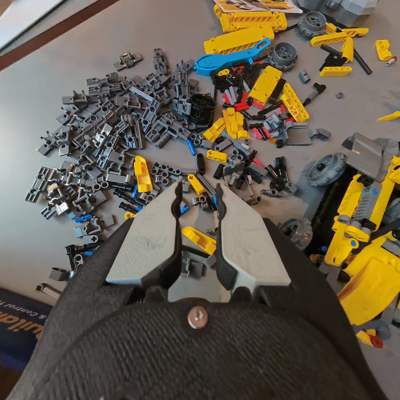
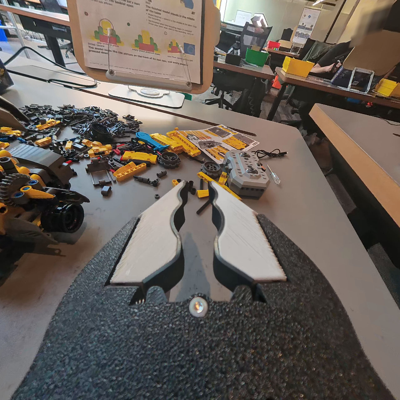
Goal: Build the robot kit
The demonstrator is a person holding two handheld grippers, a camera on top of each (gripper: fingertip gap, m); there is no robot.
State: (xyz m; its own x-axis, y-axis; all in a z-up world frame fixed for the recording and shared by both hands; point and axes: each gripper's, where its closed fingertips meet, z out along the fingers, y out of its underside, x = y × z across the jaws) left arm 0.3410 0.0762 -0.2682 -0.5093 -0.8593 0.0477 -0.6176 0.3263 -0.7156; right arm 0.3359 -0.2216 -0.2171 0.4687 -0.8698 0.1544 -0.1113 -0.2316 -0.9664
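- The grey table [image 1: 65, 91] bears a wide spread of building-toy parts, seen from both wrist views.
- A half-built yellow and black vehicle model [image 1: 357, 227] stands at the right edge in the left wrist view, and at the left edge in the right wrist view [image 2: 32, 194].
- A heap of dark grey connector pieces [image 1: 104, 134] fills the left and middle of the left wrist view.
- The left gripper [image 1: 198, 186] hangs over the near edge of that heap, jaws parted by a narrow gap and empty; a small yellow connector [image 1: 195, 184] and blue pins lie just under the tips.
- The right gripper [image 2: 197, 184] hovers low over bare table, jaws likewise narrowly parted, holding nothing.
- A grey studded motor block [image 2: 246, 173] sits just right of the right gripper's tips.
- A blue brick separator [image 1: 233, 56] lies among yellow beams farther off.
- A black axle [image 2: 203, 207] lies between the right gripper's fingers on the table.
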